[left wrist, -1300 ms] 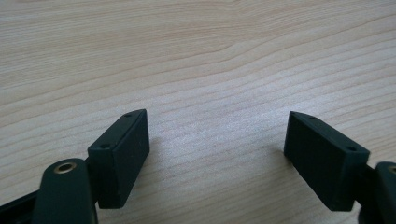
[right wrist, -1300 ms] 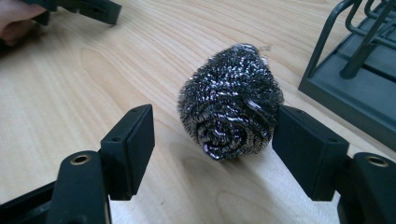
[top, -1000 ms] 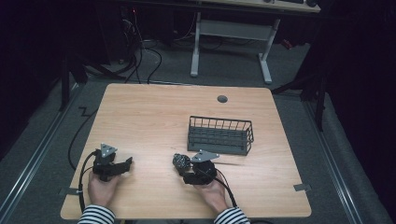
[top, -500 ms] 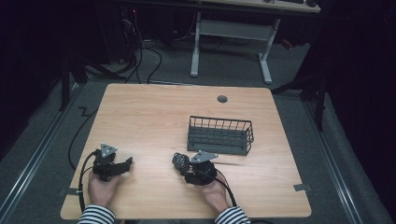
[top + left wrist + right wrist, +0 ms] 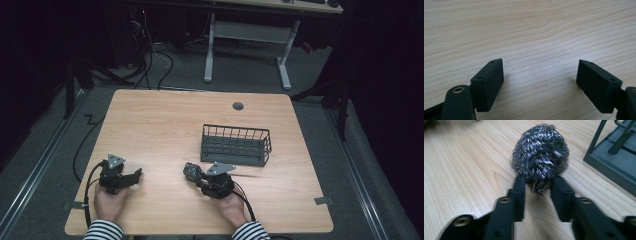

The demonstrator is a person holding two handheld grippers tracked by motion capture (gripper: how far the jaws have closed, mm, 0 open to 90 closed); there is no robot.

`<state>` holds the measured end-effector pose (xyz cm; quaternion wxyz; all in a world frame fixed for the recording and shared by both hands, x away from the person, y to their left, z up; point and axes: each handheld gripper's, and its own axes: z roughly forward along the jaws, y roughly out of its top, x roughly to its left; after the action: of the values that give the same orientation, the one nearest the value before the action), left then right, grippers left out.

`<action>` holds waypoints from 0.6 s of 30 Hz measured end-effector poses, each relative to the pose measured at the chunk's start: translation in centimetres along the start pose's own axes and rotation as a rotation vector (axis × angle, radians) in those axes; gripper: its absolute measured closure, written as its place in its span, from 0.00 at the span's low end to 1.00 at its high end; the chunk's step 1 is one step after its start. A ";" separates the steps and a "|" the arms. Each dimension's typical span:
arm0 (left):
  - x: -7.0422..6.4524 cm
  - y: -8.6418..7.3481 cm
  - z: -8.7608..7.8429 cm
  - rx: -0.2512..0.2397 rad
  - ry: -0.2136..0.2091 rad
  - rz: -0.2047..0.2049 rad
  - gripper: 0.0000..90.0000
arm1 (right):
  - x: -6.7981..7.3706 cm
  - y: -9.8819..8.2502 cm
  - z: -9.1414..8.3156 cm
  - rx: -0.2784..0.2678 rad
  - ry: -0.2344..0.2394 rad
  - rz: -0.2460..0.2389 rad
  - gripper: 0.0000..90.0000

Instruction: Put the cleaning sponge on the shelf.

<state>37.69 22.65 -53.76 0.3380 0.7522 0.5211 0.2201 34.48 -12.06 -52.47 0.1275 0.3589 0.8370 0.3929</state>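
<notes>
Right gripper [image 5: 537, 186] fingers just closing; left gripper [image 5: 540, 82] fingers spread.

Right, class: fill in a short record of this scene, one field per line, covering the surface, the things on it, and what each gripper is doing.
surface: wooden table
scourer: steel-wool ball, on the table, left of the basket
basket: dark wire basket, upright, nothing seen inside
left gripper: jaws wide open over bare wood, nothing between them
right gripper: jaws have just been closing; they now pinch the near side of the scourer
hands: both near the table's front edge, striped sleeves
</notes>
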 end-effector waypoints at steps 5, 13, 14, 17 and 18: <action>0.0 0.0 0.0 0.001 0.001 0.000 0.25 | 0.1 0.0 -0.1 -0.005 0.001 -0.008 0.80; 0.0 0.0 0.0 0.002 0.001 0.002 0.25 | 0.0 0.0 -0.3 -0.008 0.001 -0.014 0.87; 0.0 0.0 0.0 0.002 0.001 0.002 0.25 | 0.0 0.1 -0.3 -0.009 0.002 -0.017 0.88; 0.0 0.0 0.0 0.001 0.000 0.003 0.25 | 0.2 0.1 -0.5 -0.012 0.007 -0.025 0.92; 0.0 0.0 0.0 0.001 0.000 0.003 0.25 | 0.2 0.1 -0.5 -0.016 0.006 -0.027 0.92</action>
<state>37.74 22.62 -53.76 0.3376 0.7530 0.5201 0.2202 34.14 -12.20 -52.03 0.1332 0.3453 0.8390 0.3989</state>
